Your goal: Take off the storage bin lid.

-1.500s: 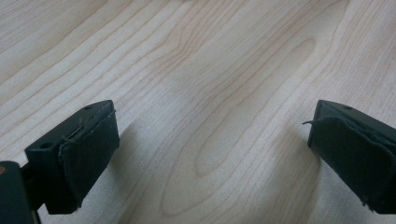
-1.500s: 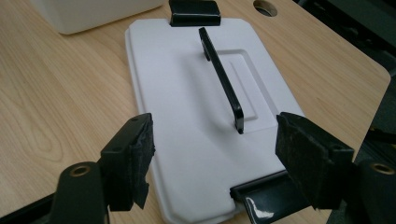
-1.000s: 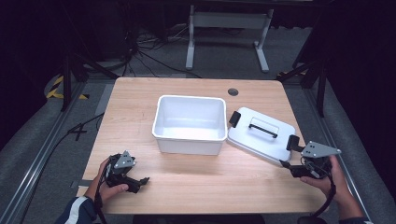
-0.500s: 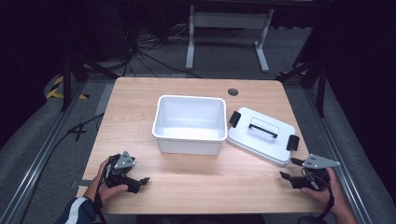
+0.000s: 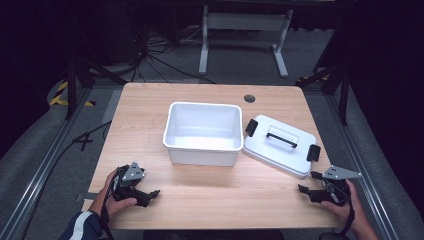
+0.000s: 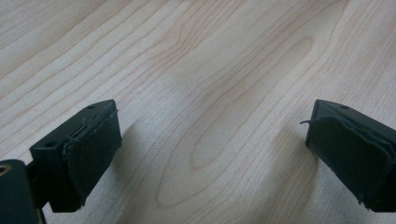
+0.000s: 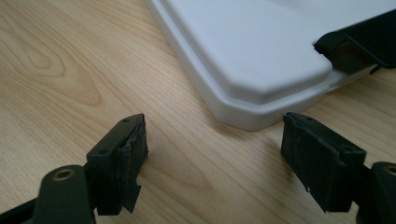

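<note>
A white open bin stands mid-table with nothing visible inside. Its white lid, with a black handle and black side clips, lies flat on the table to the bin's right. My right gripper rests low at the table's front right, just in front of the lid's near corner; it is open with only bare wood between its jaws. My left gripper sits at the front left on the wood, open and holding nothing, well apart from the bin. In the left gripper view its pads frame only wood grain.
The wooden table has a round cable hole near its back edge. Dark floor, cables and a metal stand lie beyond the table. Free wood stretches along the front between the two grippers.
My right gripper has drawn back from the lid's right clip toward the table's front right corner and lowered. The left gripper has stayed in place.
</note>
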